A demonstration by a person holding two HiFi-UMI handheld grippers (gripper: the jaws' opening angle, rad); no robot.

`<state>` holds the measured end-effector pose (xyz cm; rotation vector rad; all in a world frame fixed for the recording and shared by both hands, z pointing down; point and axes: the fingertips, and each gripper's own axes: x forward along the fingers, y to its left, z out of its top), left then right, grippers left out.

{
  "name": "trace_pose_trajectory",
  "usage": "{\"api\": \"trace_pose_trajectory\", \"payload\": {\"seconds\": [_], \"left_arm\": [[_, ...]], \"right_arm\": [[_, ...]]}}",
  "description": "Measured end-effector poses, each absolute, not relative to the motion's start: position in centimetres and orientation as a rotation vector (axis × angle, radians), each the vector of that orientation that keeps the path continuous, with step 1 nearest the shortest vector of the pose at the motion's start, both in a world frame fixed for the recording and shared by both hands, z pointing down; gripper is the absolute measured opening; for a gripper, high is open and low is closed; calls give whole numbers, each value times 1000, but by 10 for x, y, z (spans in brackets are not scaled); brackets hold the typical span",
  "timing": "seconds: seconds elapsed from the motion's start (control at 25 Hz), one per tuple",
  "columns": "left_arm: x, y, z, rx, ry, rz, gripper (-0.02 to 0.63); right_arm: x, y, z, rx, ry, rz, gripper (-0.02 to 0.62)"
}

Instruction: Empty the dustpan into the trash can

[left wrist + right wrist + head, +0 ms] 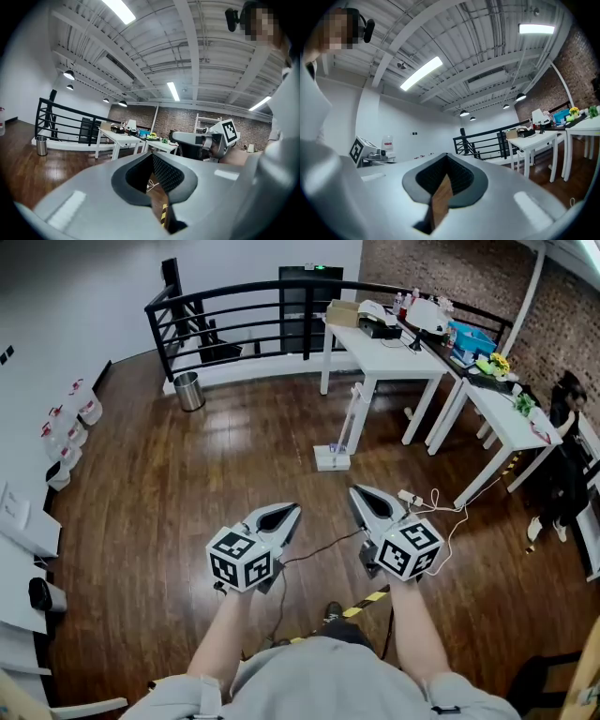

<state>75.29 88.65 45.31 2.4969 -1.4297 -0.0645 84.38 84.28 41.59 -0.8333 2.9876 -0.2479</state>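
Starting far left: the metal trash can (188, 390) stands upright on the wooden floor (159, 493), right at the foot of the black railing (234, 298) and well apart from both grippers.

Nearer now, left of centre, the left gripper (292, 510) hangs level over the floor, held out in front of the person. Its marker cube faces the head camera. Its own view shows the 2 jaws clenched tip to tip with nothing caught in them, only bare floor showing through the hollow behind the tips.

Just to its right, the right gripper (357, 491) sits level too, jaws pressed together and empty. The 2 grippers are near each other but apart, tips angled slightly toward one another. Nearer than both, a yellow-and-black striped tape (367, 599) lies on the floor.

Right of the right gripper, a white cable (439, 506) trails over the boards. Far right stand 2 white tables. The first tabletop (389, 351) carries boxes and bottles, and the second tabletop (511, 418) runs along the brick wall (441, 268).
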Motion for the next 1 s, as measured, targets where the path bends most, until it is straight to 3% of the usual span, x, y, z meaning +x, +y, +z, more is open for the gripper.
{"api": "trace_pose_trajectory", "payload": {"seconds": [0.56, 1.0], "left_arm": [[793, 743, 433, 2443, -1525, -83, 5], [729, 602, 455, 2448, -1460, -79, 5]], "right_arm": [[886, 691, 397, -706, 3004, -157, 0], [843, 548, 422, -885, 3006, -224, 0]]}}
